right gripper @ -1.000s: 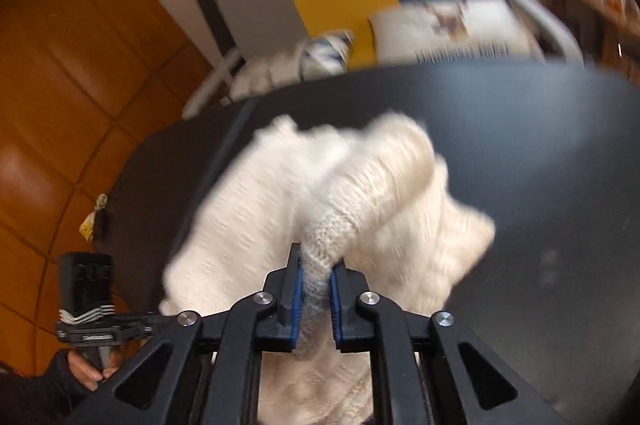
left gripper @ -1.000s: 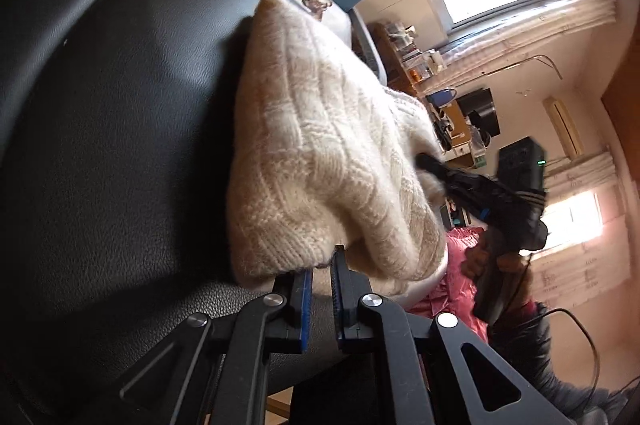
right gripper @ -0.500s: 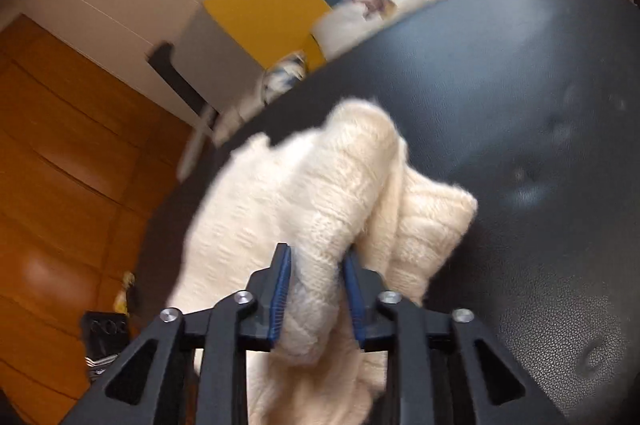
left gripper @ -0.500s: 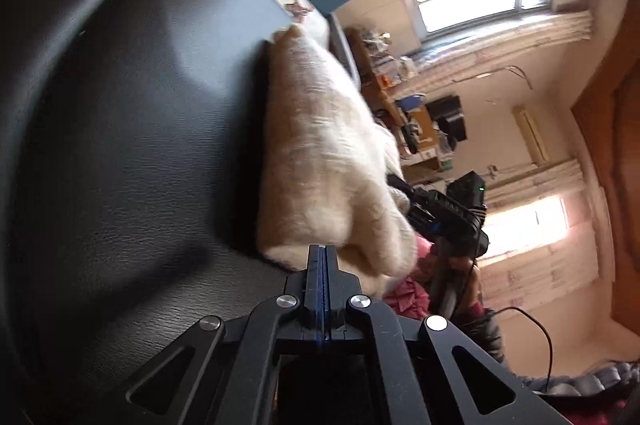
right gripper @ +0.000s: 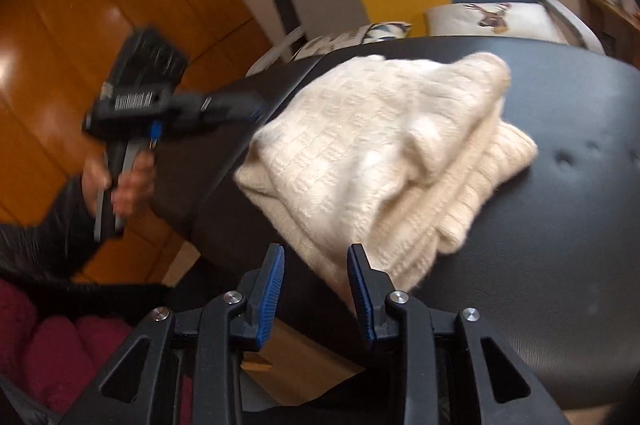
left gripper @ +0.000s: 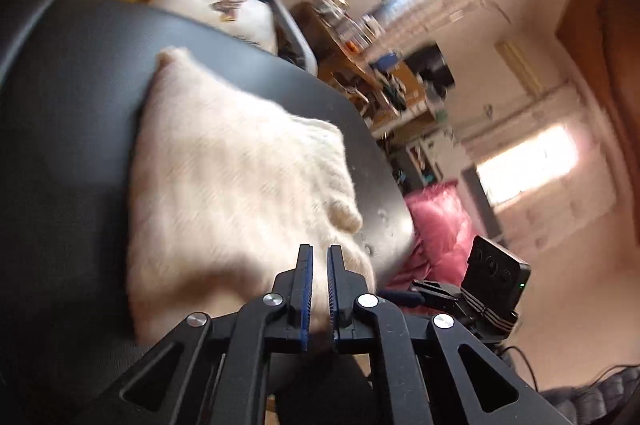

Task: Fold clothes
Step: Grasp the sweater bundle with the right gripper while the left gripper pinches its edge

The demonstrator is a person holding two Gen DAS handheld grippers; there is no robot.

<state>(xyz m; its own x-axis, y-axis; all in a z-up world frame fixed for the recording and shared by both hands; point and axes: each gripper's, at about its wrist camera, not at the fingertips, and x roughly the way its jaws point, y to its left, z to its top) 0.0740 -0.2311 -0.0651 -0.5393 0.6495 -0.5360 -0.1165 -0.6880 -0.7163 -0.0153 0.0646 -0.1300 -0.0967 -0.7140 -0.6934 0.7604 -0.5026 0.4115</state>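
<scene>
In the left wrist view the cream knitted sweater [left gripper: 236, 185] lay as a folded bundle on the black padded surface [left gripper: 68, 129], and the left gripper [left gripper: 318, 267] hung at its near edge with jaws nearly together and nothing visibly pinched. In the right wrist view the right gripper [right gripper: 316, 265] had just been opening; its jaws stood apart, off the sweater [right gripper: 384, 153], whose near corner lay just beyond them. The fold looked largely done, with perhaps only tidying left.
</scene>
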